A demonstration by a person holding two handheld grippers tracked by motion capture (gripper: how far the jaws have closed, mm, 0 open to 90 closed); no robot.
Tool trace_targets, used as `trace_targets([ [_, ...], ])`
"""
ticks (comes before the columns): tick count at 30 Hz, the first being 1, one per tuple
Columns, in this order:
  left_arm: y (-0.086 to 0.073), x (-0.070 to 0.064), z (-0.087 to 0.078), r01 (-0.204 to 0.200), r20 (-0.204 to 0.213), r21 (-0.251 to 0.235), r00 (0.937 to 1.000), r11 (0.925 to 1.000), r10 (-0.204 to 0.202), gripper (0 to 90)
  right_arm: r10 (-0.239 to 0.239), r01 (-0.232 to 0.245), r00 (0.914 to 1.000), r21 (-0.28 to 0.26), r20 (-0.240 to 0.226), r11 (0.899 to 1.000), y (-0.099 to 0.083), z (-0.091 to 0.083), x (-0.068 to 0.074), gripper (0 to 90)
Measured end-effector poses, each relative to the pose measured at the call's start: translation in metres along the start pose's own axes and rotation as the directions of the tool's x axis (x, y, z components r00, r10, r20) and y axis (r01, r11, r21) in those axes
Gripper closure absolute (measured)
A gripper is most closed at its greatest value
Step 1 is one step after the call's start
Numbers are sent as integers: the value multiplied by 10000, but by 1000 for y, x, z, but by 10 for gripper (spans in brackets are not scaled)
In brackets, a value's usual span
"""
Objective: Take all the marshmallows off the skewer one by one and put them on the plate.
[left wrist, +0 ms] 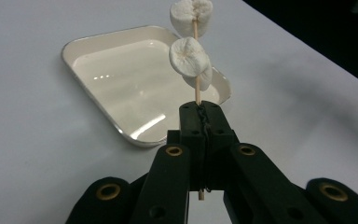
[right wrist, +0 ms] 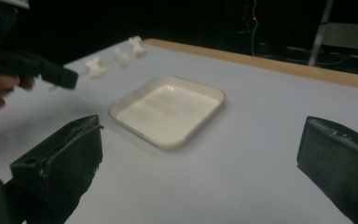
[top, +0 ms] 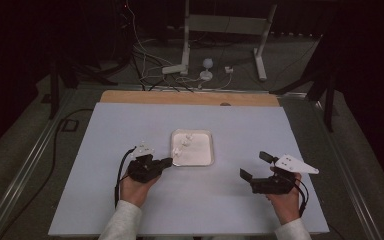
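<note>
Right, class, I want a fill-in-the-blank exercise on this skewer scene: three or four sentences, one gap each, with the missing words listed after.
1. The left claw is shut on a wooden skewer that carries ____ marshmallows.
2. The skewer is held above a shallow white ____ on the table.
3. The right claw holds nothing and its jaws stand ____.
4. The tray has ____ lying in it.

Missing words: three; tray; open; nothing
</note>
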State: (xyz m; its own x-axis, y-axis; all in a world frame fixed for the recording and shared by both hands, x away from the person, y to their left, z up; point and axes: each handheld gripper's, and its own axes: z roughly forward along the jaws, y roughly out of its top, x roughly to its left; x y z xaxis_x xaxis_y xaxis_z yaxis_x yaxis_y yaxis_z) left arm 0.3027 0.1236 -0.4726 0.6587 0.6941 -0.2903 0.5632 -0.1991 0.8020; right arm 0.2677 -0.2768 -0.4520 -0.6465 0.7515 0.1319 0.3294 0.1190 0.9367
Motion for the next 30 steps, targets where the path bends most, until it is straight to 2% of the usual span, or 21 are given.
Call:
trace_targets([
  [3, 2, -3, -1, -295, 177, -85, 9994, 9995, 297, 900, 70, -70, 9999, 73, -97, 9999, 11, 10, -1, 0],
  [7, 4, -8, -2, -658, 391, -191, 9970, 9977, 665, 900, 454, -448, 9979, 150, -466, 9989, 23, 25, -2, 0],
  [13, 3, -10, -2, -816, 536, -207, 9951, 9965, 826, 900, 951, -886, 9906, 684, -980, 9937, 33, 51, -1, 1],
  [20, 3, -12, -1, -945, 629, -204, 9934, 9953, 956, 900, 1126, -980, 9841, 1090, -1375, 9892, 42, 74, 7, 108],
  [23, 3, -13, 0, -1015, 702, -240, 9922, 9946, 1029, 900, 1401, -1228, 9767, 1119, -1629, 9861, 49, 86, 10, 270],
  [24, 3, -13, 0, -1065, 720, -229, 9915, 9940, 1079, 900, 1401, -1228, 9767, 1119, -1629, 9861, 49, 86, 10, 270],
  [27, 4, -16, 0, -1223, 839, -254, 9887, 9922, 1240, 900, 1777, -1553, 9631, 1218, -2023, 9803, 51, 95, 11, 402],
  [28, 4, -16, 0, -1276, 880, -267, 9877, 9915, 1295, 900, 1920, -1643, 9570, 1394, -2172, 9765, 51, 102, 12, 461],
  [30, 4, -18, 0, -1317, 1093, -368, 9848, 9906, 1350, 900, 2033, -1691, 9526, 1617, -2261, 9722, 51, 108, 14, 502],
])
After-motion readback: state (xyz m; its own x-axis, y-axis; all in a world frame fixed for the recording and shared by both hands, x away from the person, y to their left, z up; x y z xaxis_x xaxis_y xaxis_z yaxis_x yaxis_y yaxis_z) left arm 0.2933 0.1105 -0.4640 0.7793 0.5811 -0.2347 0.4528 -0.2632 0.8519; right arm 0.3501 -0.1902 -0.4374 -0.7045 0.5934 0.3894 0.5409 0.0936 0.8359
